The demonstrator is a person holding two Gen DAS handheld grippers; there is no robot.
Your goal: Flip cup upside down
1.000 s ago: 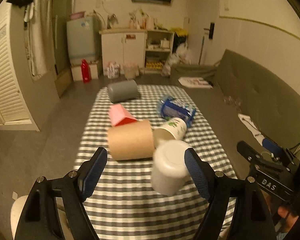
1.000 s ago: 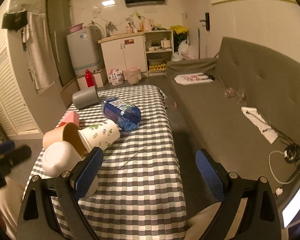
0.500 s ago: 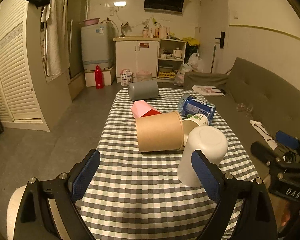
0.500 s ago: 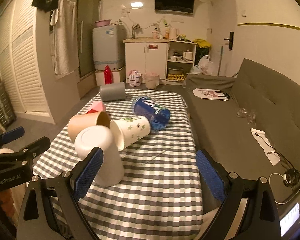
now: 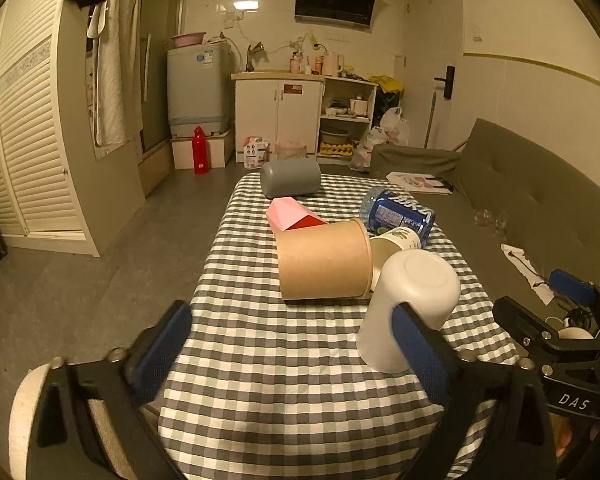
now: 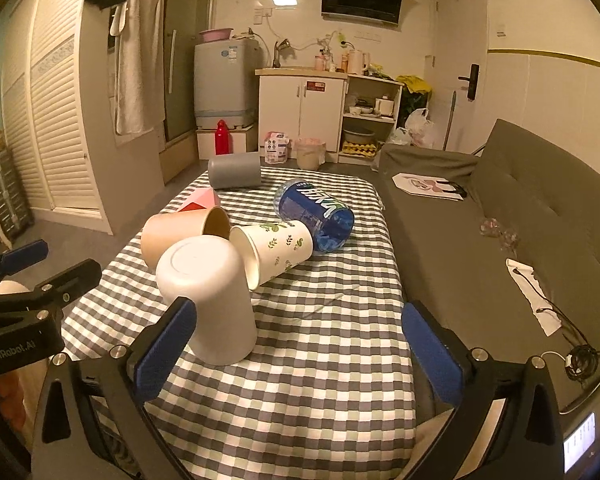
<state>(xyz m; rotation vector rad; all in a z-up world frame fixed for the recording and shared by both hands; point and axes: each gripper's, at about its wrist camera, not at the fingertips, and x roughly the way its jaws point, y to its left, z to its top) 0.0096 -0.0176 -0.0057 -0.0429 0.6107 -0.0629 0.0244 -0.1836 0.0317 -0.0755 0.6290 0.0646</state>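
A white cup [image 5: 410,304] stands upside down, base up, on the checked tablecloth [image 5: 284,360]; it also shows in the right wrist view [image 6: 208,300]. My left gripper [image 5: 292,344] is open and empty, pulled back over the near table edge, its right finger in front of the cup's lower side. My right gripper [image 6: 296,344] is open and empty, with the cup just beyond its left finger. Each gripper shows at the edge of the other's view.
Behind the white cup lie a brown paper cup [image 5: 324,260], a leaf-print cup [image 6: 276,248], a blue bottle [image 6: 316,216], a pink box [image 5: 292,216] and a grey cup [image 5: 290,178]. A grey sofa [image 6: 500,220] runs along the table's right side.
The white cup went from tilted between the left fingers to standing base up on the cloth. Both grippers have drawn back from it and the views have risen.
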